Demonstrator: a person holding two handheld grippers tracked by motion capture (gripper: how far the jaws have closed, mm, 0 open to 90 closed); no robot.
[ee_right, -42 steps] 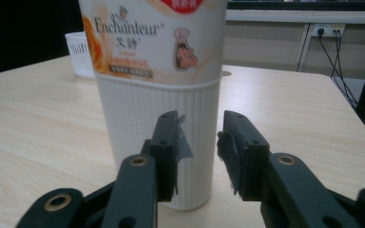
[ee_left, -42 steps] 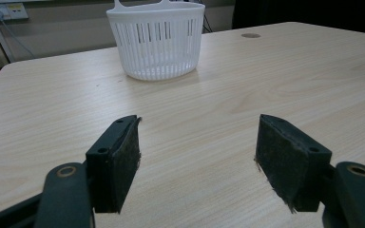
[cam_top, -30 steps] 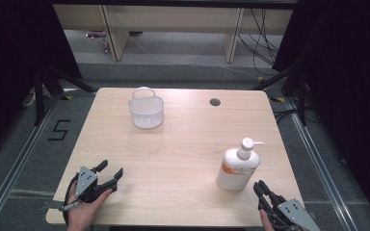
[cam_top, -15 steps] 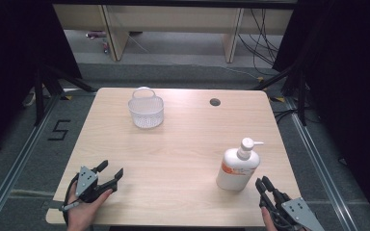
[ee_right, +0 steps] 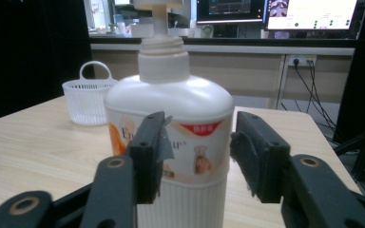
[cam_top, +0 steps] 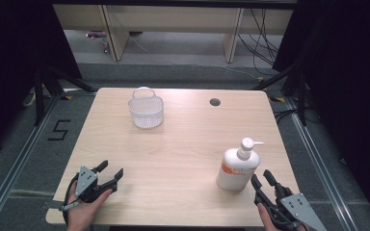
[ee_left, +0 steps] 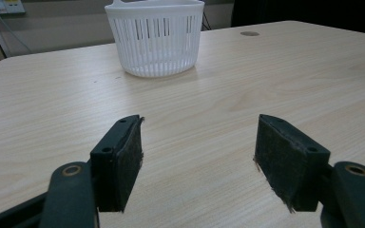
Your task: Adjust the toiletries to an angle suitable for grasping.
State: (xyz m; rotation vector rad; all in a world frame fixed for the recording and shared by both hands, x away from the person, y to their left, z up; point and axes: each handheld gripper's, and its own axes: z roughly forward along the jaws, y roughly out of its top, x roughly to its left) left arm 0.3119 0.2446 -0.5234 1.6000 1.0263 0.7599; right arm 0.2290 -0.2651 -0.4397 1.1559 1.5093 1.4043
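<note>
1. As we line up on the white pump bottle [cam_top: 237, 169], it stands upright near the right front corner of the wooden table [cam_top: 183, 144], just ahead of our right gripper [cam_top: 262, 179].
2. The right gripper's jaws have just been opening; in the right gripper view they stand apart in front of the bottle [ee_right: 171, 142] with nothing between them — and their gap looks narrower than the bottle's body.
3. If we push in like this, we judge the pads would butt the bottle's front and shove or tip it rather than straddle it.
4. The smooth, rounded plastic could also slip if we clamp too low on the ribbed base or too near the shoulder.
5. Our left gripper [cam_top: 111, 172] rests released at the left front edge, jaws wide over bare wood, holding nothing.
6. The white slotted basket [cam_top: 146, 109] sits well apart at the far side — a long carry, where a top-heavy bottle might swing.
</note>
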